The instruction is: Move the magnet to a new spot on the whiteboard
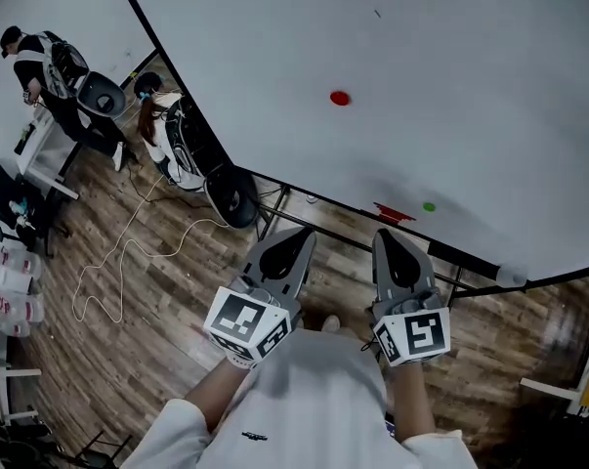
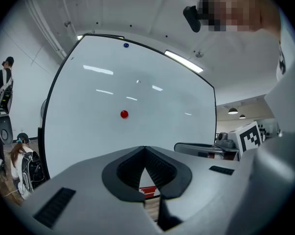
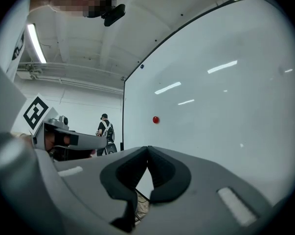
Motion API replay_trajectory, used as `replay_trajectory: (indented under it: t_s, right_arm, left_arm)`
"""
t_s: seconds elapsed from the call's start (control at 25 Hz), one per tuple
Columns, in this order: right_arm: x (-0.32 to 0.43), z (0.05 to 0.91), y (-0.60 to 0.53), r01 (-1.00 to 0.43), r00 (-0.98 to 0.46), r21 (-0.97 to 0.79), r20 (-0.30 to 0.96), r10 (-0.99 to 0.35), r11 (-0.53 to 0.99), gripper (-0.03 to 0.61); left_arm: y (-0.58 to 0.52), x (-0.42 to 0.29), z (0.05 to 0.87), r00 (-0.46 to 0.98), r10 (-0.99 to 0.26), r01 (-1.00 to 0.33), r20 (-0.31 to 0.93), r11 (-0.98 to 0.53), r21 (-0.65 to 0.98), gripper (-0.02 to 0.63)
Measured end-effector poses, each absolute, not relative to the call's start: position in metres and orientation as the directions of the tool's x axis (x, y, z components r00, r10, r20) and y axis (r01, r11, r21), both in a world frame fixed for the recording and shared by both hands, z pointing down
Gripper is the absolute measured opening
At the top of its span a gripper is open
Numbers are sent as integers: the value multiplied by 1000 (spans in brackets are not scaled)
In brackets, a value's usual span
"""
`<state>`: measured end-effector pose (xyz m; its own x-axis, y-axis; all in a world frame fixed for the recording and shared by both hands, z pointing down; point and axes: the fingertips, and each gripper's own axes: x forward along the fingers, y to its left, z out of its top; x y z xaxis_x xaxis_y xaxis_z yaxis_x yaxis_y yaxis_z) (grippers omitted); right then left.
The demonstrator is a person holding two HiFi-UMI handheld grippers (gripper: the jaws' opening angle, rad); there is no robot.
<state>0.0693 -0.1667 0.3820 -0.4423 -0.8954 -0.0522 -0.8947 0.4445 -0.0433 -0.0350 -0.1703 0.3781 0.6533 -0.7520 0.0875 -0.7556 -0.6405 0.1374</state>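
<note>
While both grippers are pointing level toward the whiteboard (image 1: 470, 76), neither is gripping anything. Left gripper (image 2: 145, 150): jaws are pressing together tip to tip, nothing between them. Right gripper (image 3: 148, 149): jaws are likewise clenched shut on nothing. Red magnet (image 1: 340, 98) is sitting on the board face, well apart from both grippers. A green magnet (image 1: 429, 206) is sitting lower, near the board's bottom edge. A person (image 1: 40, 62) is standing past the board's left edge.
</note>
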Motion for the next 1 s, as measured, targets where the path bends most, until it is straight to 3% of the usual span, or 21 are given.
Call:
replay_trajectory:
  t_s: [1.0]
  right_arm:
    - [79,344,-199,-900,-430,-26,-118,-895,435,11]
  left_arm:
    - [-234,-10,333,627,-779,-776,-2,-624,88,8]
